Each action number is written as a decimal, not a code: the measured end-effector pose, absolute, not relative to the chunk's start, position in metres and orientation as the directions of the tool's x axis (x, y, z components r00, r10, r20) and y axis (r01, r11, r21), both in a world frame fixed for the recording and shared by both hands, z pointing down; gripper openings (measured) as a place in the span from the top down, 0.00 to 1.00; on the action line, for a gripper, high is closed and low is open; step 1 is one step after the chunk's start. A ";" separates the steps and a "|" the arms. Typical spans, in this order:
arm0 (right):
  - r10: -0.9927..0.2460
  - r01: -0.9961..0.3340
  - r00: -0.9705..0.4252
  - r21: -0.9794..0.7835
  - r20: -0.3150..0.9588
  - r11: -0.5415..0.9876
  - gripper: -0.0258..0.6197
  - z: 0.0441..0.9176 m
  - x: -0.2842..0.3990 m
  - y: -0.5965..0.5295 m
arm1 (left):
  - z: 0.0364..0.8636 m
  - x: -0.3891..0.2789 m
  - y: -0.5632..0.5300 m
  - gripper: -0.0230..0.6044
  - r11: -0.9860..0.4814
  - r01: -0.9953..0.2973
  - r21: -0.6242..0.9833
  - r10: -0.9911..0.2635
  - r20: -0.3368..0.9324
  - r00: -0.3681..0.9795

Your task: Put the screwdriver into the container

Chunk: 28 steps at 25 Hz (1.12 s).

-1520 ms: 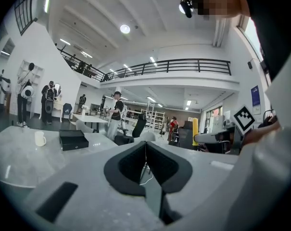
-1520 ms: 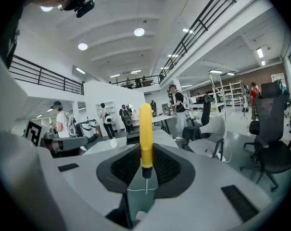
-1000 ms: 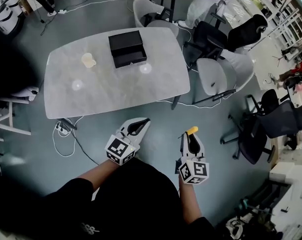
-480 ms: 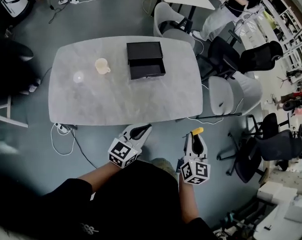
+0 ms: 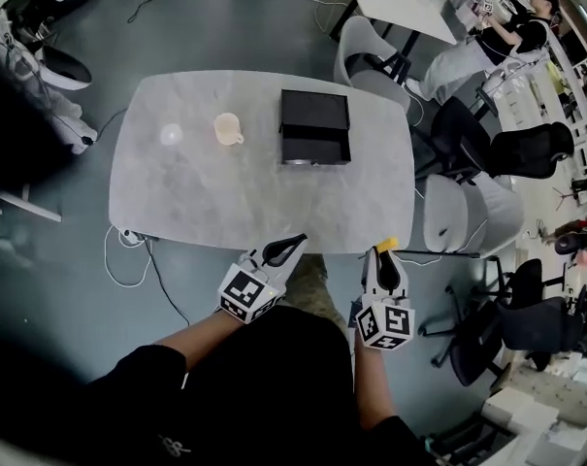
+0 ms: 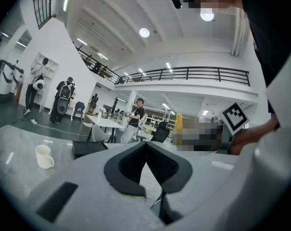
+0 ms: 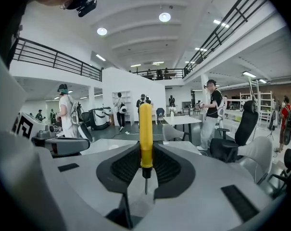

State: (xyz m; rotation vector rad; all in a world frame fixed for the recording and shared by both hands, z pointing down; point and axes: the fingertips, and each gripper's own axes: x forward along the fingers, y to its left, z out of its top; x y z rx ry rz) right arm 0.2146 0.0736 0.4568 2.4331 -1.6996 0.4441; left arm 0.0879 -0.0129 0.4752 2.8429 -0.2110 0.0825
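Observation:
My right gripper (image 5: 385,260) (image 7: 145,150) is shut on a yellow-handled screwdriver (image 7: 145,134), whose handle tip (image 5: 387,246) sticks out past the jaws at the table's near edge. The screwdriver's thin metal shaft points back toward the gripper body. The black open box container (image 5: 315,126) sits on the grey table (image 5: 206,192), toward its far right part. My left gripper (image 5: 285,249) (image 6: 146,148) hangs beside the right one, jaws shut with nothing between them. Both grippers are held in front of the person, short of the box.
A cream mug (image 5: 227,129) and a small clear glass (image 5: 170,135) stand on the table left of the box. Grey and black chairs (image 5: 453,212) crowd the table's right side. A white cable (image 5: 128,260) lies on the floor below the table's left edge. People stand in the background.
The table and box have shifted right and nearer in the head view as the person walks up. Both grippers now reach the table's near edge, grip unchanged.

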 end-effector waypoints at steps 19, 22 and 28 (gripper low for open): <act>-0.919 -1.000 -0.003 -0.017 0.395 -0.004 0.84 0.505 0.337 -0.136 | 0.514 0.154 -0.143 0.94 -0.852 -0.446 0.272 -0.388 0.244 0.889; -0.892 -0.997 -0.075 -0.004 0.447 0.082 0.84 0.523 0.348 -0.169 | 0.518 0.166 -0.160 0.94 -0.820 -0.491 0.293 -0.428 0.254 0.867; -0.821 -0.970 -0.191 0.022 0.539 0.240 0.84 0.573 0.350 -0.219 | 0.532 0.183 -0.183 0.94 -0.773 -0.551 0.313 -0.484 0.270 0.832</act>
